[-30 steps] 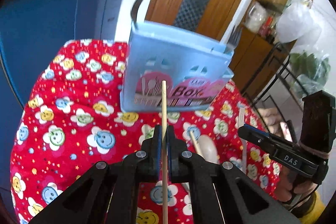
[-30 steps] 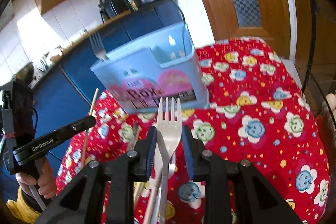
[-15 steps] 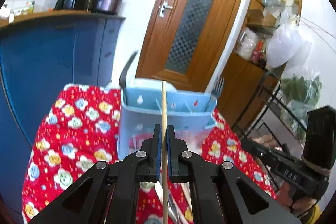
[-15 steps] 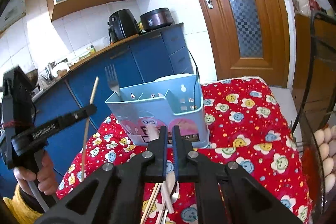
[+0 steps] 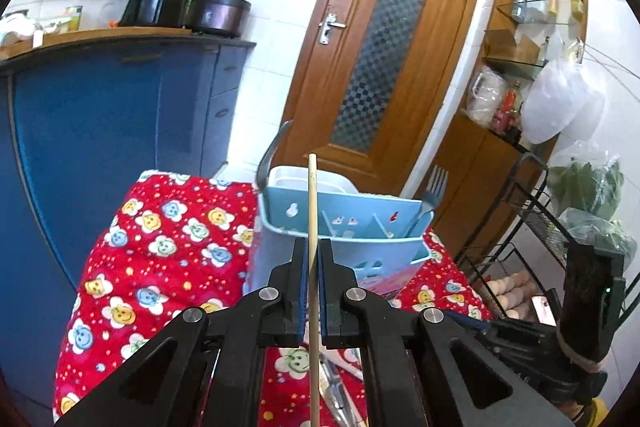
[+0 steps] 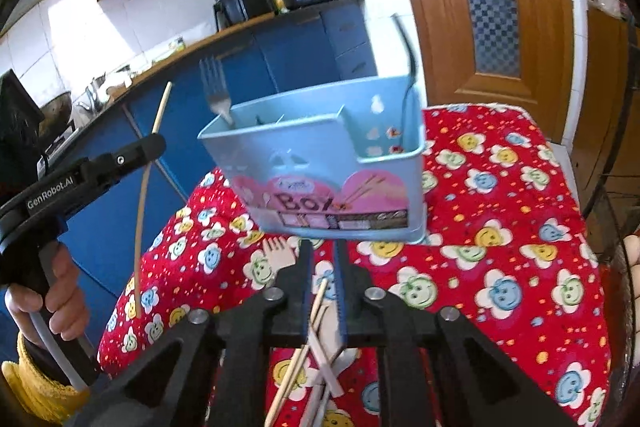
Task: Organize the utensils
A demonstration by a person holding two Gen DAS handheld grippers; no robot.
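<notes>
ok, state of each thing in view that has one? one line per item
left gripper: shut on the chopstick
chopstick: held upright, clear of the table
right gripper: jaws just reopened partway, gripping nothing
utensil box: upright on the tablecloth, a fork and a dark handle in it
metal fork: standing in the box, tines up
loose utensils: lying on the tablecloth
door: closed

The chopstick (image 5: 313, 211) ran out of the left wrist view at the bottom edge. The utensils (image 6: 320, 379) on the cloth were mostly hidden behind the right gripper (image 6: 323, 259).
</notes>
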